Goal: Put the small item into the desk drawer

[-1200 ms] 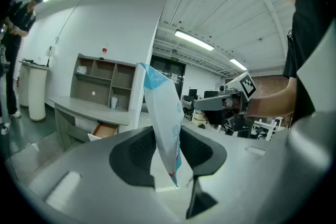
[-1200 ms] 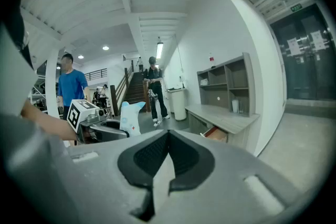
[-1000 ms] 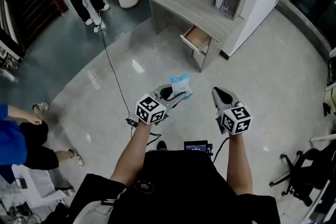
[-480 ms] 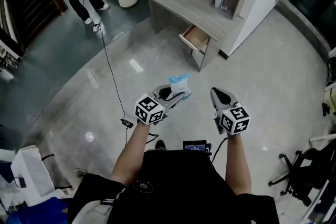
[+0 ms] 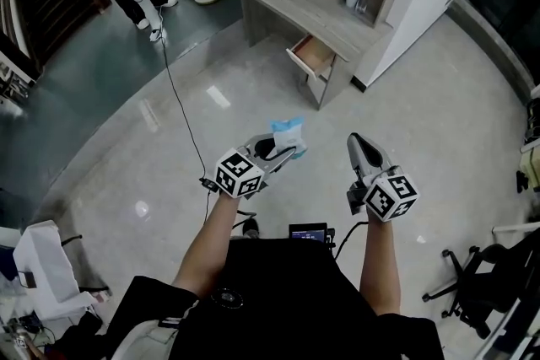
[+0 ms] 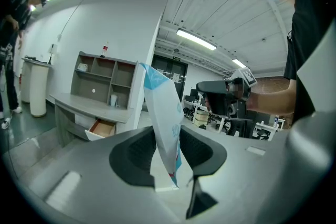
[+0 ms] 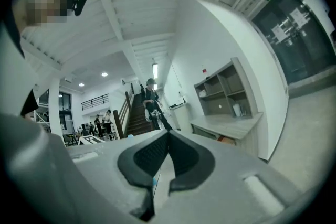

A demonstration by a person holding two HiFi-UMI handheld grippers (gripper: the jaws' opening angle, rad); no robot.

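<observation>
Pinching flat white blue-topped packet [image 6: 163, 107] in left tool [image 6: 168, 140], right tool [image 7: 167, 136] closed, empty

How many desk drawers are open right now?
1. The drawer is pulled out from under the desk at its end nearest the white wall. No other drawer shows open; some may be hidden.

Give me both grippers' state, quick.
Left gripper: jaws closed on the packet.
Right gripper: jaws closed, empty.
</observation>
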